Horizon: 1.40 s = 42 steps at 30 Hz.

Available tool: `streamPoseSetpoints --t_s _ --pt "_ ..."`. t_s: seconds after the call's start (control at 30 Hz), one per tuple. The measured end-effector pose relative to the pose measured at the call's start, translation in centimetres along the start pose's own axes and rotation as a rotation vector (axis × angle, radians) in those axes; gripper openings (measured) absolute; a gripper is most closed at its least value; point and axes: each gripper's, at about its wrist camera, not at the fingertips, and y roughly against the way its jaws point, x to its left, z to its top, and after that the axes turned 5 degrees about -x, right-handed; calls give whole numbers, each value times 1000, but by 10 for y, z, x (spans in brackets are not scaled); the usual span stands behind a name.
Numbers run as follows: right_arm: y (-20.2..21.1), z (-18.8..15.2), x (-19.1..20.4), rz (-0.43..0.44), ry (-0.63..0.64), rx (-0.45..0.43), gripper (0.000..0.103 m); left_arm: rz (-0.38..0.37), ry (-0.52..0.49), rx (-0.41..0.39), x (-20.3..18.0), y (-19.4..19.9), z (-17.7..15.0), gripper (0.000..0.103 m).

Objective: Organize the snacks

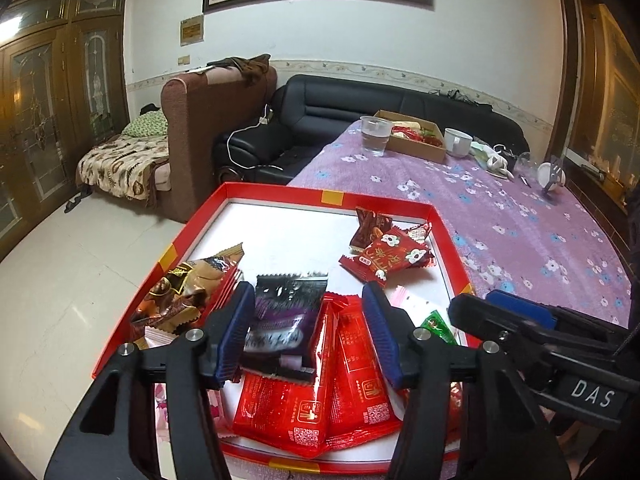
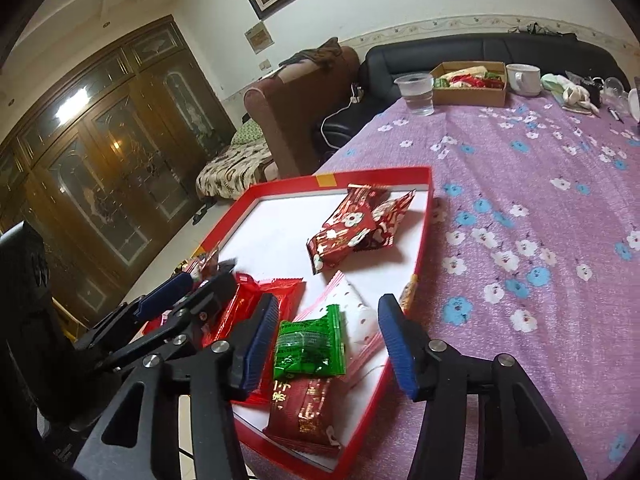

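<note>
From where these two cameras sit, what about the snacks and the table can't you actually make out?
- Purple packet, left wrist view: print blurred, unreadable.
- Red packets, left wrist view: lower edges hidden behind the left tool.
- Red tray, right wrist view: near corner covered by the right tool.
- Cardboard box, both views: contents too small to identify.
- Table items beyond the mug: too small.

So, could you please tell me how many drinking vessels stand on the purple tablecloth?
2 clearly: a clear plastic cup left of the cardboard box, and a white mug on its right. The clutter at the far right may hide more.
</note>
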Motion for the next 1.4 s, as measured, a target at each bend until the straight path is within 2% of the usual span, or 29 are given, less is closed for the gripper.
streamPoseSetpoints --t_s 0.17,0.33,0.4,0.7,0.83,1.0,1.17,1.3,1.4 --pt "14 0 -3 -7 6 -33 59 16 -13 -34 -7 14 3 68" --pt "34 -1 0 -14 26 -71 59 24 -22 -69 -10 33 8 70" --pt "42 -1 1 -15 36 -85 60 29 -25 -89 -13 42 9 80" --pt "89 -12 5 -32 60 -167 63 23 -67 -147 -27 84 11 85" --pt "117 -22 7 -48 74 -210 65 52 -83 -175 -36 107 9 86" --pt "152 -41 8 -72 99 -256 69 29 -54 -239 -37 140 0 103" --pt "184 -57 6 -102 100 -287 70 60 -68 -278 -47 167 -4 103" --pt "208 -67 7 -131 105 -321 71 7 -86 -305 -56 187 -11 103" --pt "225 -75 8 -142 108 -352 73 -21 -128 -288 -67 193 -18 103"
